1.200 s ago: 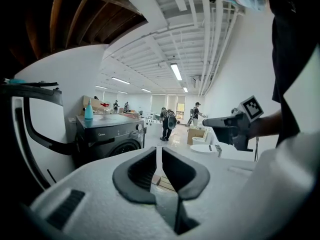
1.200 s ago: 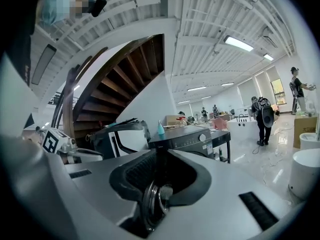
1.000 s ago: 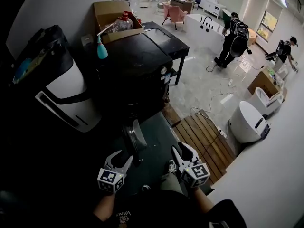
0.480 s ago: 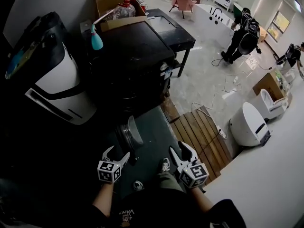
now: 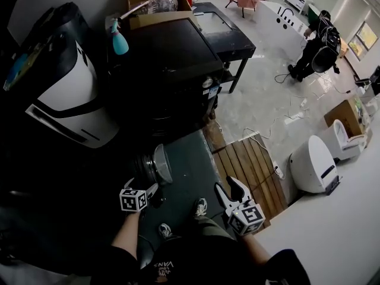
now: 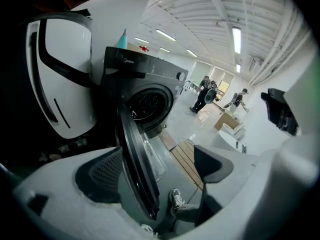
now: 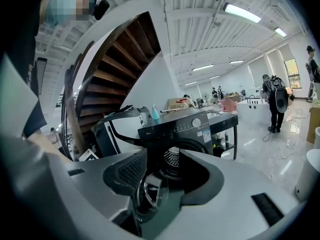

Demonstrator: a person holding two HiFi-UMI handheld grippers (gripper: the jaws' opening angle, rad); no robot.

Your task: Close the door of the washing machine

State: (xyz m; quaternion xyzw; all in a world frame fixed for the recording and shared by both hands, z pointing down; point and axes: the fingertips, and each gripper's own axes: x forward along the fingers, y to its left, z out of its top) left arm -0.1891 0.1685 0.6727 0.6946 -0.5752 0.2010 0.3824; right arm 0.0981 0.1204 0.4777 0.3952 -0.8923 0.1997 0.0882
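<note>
The black washing machine (image 5: 172, 58) stands at the back with its round door (image 5: 159, 164) swung open toward me. My left gripper (image 5: 142, 187) hangs low beside the door's near edge. In the left gripper view the door (image 6: 134, 159) stands edge-on in the gap between the fingers (image 6: 100, 173), and neither pad presses on it. My right gripper (image 5: 233, 189) floats to the right, aimed at the machine (image 7: 182, 126), with the door (image 7: 149, 194) showing far ahead through its empty gap. Both grippers' jaws have just been opening and stand open.
A white and black appliance (image 5: 65, 100) stands left of the machine. On its top are a teal spray bottle (image 5: 117, 43) and a cardboard box (image 5: 151, 2). A black table (image 5: 228, 31), wooden slats (image 5: 249, 165), a white round unit (image 5: 312, 156) and people (image 5: 317, 46) are on the right.
The left gripper has dropped and moved toward the door's near edge, with its jaws spread wider. The right gripper has shifted slightly. The machine and door sit higher in the head view.
</note>
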